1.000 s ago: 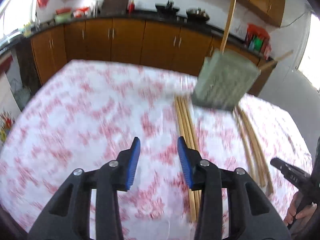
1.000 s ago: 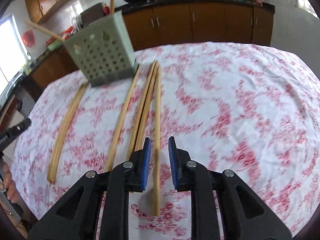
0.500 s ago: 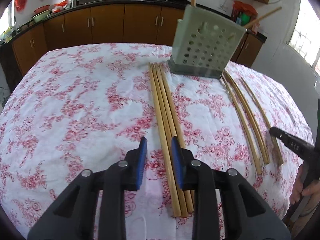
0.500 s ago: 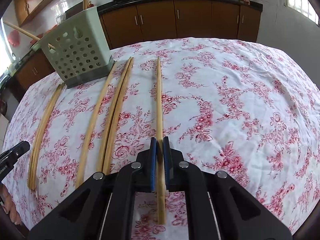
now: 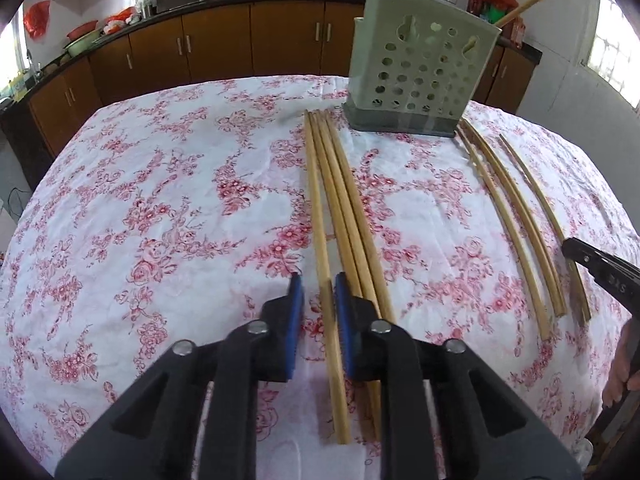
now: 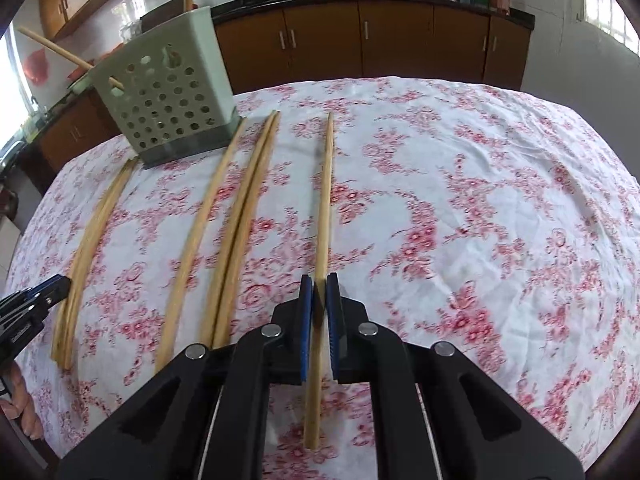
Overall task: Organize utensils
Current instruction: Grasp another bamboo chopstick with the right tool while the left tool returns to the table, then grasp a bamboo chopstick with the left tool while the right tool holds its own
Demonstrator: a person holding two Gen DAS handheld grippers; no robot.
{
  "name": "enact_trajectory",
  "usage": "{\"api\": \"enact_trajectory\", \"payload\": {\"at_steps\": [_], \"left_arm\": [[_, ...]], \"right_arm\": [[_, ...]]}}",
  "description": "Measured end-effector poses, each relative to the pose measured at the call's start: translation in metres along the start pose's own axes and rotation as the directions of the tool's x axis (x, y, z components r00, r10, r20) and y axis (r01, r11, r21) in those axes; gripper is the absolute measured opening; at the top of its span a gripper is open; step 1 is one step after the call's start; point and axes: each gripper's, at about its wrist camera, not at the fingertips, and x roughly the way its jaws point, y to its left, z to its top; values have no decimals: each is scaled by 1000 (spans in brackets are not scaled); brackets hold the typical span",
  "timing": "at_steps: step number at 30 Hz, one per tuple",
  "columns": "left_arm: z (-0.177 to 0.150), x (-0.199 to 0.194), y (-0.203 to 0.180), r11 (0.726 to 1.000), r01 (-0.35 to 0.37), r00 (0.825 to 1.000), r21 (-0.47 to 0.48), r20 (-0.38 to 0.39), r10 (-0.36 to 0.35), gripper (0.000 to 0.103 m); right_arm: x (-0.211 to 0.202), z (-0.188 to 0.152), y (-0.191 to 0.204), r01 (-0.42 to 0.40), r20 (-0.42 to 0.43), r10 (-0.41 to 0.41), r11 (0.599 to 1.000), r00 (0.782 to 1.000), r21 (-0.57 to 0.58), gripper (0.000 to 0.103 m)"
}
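Note:
A grey-green perforated holder (image 5: 420,76) stands at the far side of the table, with sticks poking out; it also shows in the right wrist view (image 6: 168,100). Several long wooden chopsticks lie on the cloth. My left gripper (image 5: 319,286) is partly open, its jaws on either side of the leftmost chopstick (image 5: 320,216) of a bundle, not clamping it. My right gripper (image 6: 319,286) is shut on a single chopstick (image 6: 325,200), which points toward the far edge. Other chopsticks (image 6: 240,216) lie to its left.
A floral cloth (image 5: 160,208) covers the table. More chopsticks (image 5: 516,216) lie at the right in the left wrist view. Brown kitchen cabinets (image 6: 360,40) run behind the table, with pans on the counter.
My left gripper has narrowed and dropped around the leftmost chopstick of the bundle. My right gripper closed on the single chopstick and has shifted it away from the others.

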Motion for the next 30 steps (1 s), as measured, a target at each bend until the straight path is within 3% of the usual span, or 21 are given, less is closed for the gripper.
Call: {"api": "enact_trajectory", "payload": {"at_steps": [2, 13, 30], "left_arm": [[3, 2, 5, 1000, -9, 1000, -15, 0, 9, 9], [18, 9, 70, 986, -108, 994, -125, 7, 110, 10], [16, 7, 77, 985, -99, 994, -141, 32, 104, 11]], "right_arm": [[1, 0, 3, 9, 7, -9, 1000, 1000, -18, 8], [9, 15, -20, 86, 33, -87, 996, 996, 18, 8], [9, 13, -22, 75, 42, -76, 997, 996, 30, 9]]}}
